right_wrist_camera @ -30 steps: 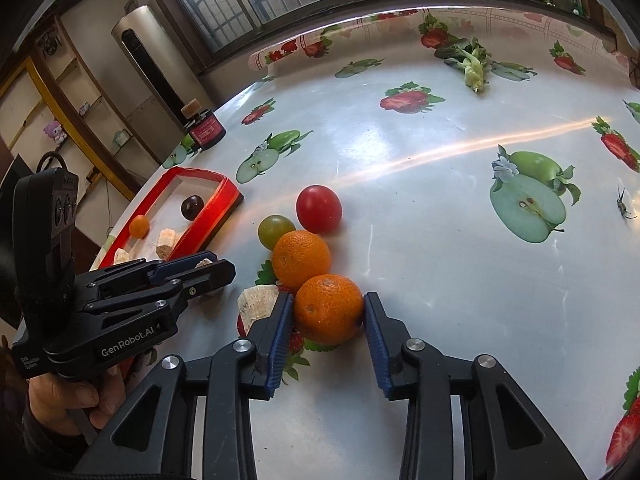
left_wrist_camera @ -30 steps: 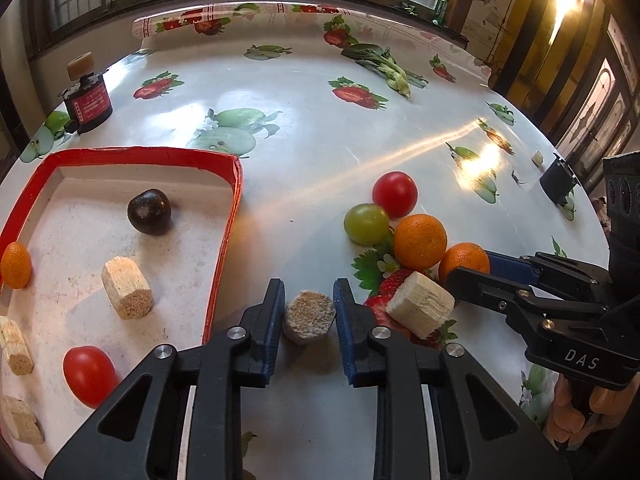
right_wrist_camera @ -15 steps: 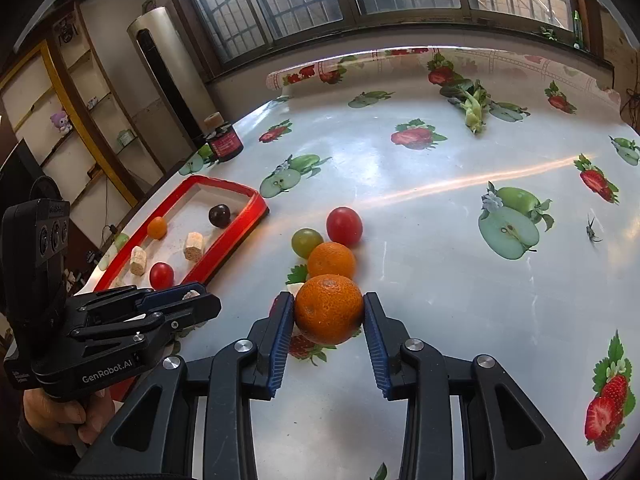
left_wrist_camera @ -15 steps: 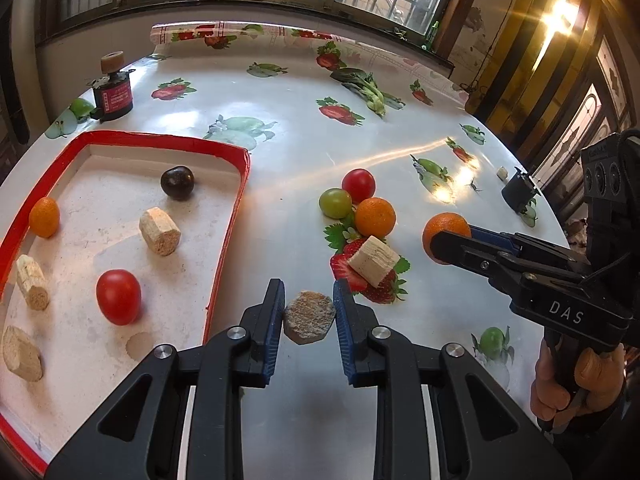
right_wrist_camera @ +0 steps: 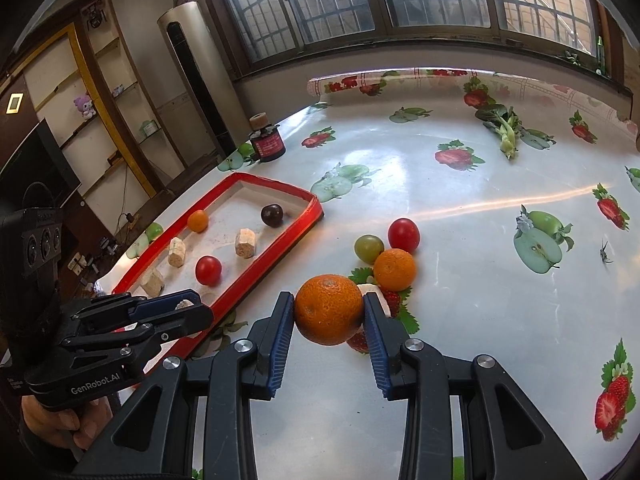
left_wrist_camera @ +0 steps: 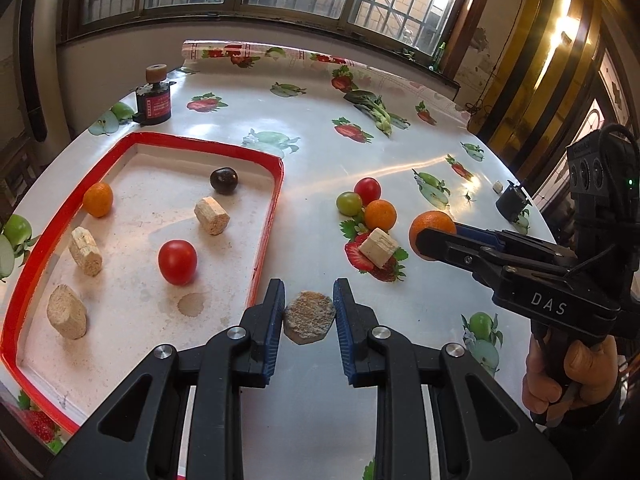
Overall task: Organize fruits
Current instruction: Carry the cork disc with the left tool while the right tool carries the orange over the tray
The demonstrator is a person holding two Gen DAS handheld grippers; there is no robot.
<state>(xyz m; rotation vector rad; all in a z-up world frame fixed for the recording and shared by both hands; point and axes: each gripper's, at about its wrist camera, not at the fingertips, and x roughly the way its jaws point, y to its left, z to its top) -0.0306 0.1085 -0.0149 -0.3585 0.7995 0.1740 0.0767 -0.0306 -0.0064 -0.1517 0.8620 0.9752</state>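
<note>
Table (left_wrist_camera: pixel 320 168) w/ fruit-print cloth fills both views; we see more of it now than a sec ago, since both grippers have come up off the surface w/ their loads. Red-rimmed tray (left_wrist_camera: pixel 276 184) sits at 9 o'clock in the left wrist view, holding a small orange, dark plum, red tomato and four cork-like chunks.

Right gripper (right_wrist_camera: pixel 329 312): blue pads pinch the orange (right_wrist_camera: pixel 329 309) on both sides, fruit clear of the cloth. A sec ago it still sat down against the pile. Left gripper (left_wrist_camera: pixel 309 312): pads clamp a hexagonal cork chunk (left_wrist_camera: pixel 309 317), also lifted, just beside the tray's near-right corner.

Leftovers on the cloth, at 1 o'clock from the left gripper: second orange (left_wrist_camera: pixel 380 215), red tomato (left_wrist_camera: pixel 367 189), green tomato (left_wrist_camera: pixel 349 203), one pale chunk (left_wrist_camera: pixel 378 247), clustered and touching or nearly so.

We judge both picks done, so next is carry to tray, approx 10 o'clock for the right hand. Risk: left gripper sits between the right one and the tray, so paths may cross.
</note>
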